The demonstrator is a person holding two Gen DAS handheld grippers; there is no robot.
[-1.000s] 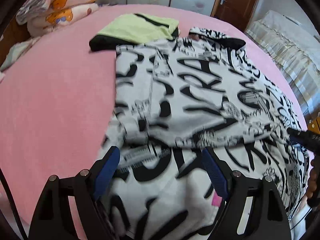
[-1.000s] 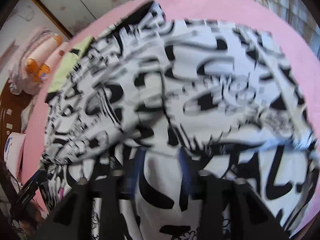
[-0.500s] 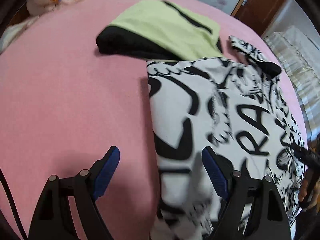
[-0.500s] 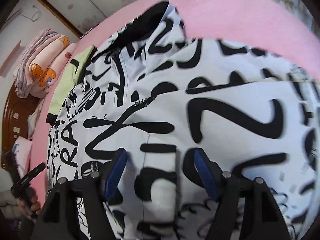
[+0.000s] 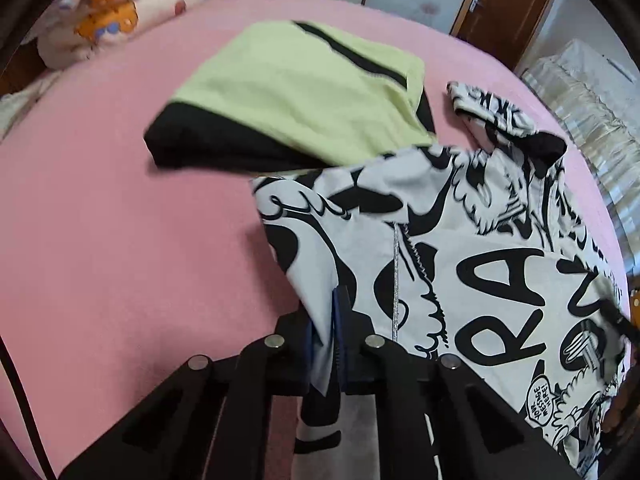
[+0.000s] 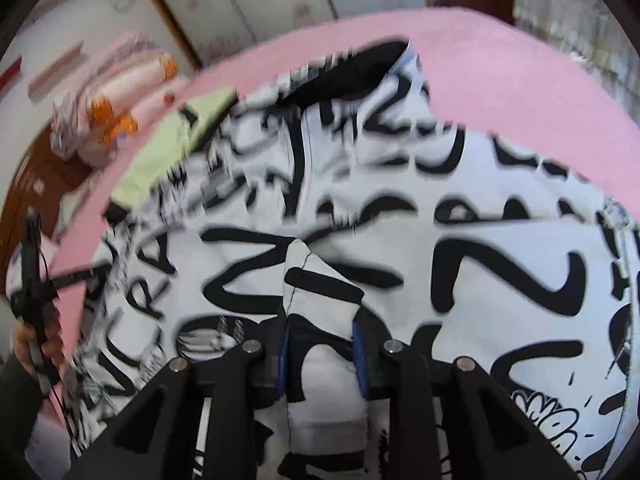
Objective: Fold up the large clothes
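Note:
A large white garment with black graffiti lettering [image 5: 480, 264] lies spread on the pink bed [image 5: 100, 240]. It also fills the right wrist view [image 6: 420, 240]. My left gripper [image 5: 326, 344] is shut on the garment's left edge, with cloth pinched between its blue pads. My right gripper [image 6: 320, 352] is shut on a raised fold of the same garment. The left gripper and the hand holding it [image 6: 34, 280] show at the left of the right wrist view.
A folded yellow-green and black garment [image 5: 296, 92] lies on the bed just beyond the printed one. Stacked pink bedding with orange bears [image 5: 120, 12] sits at the far left. A brown door [image 5: 508, 8] and a covered piece of furniture [image 5: 592, 92] stand at the right.
Both grippers were open over the garment half a second ago; now both have shut on its cloth. The left gripper has moved toward the garment's left edge.

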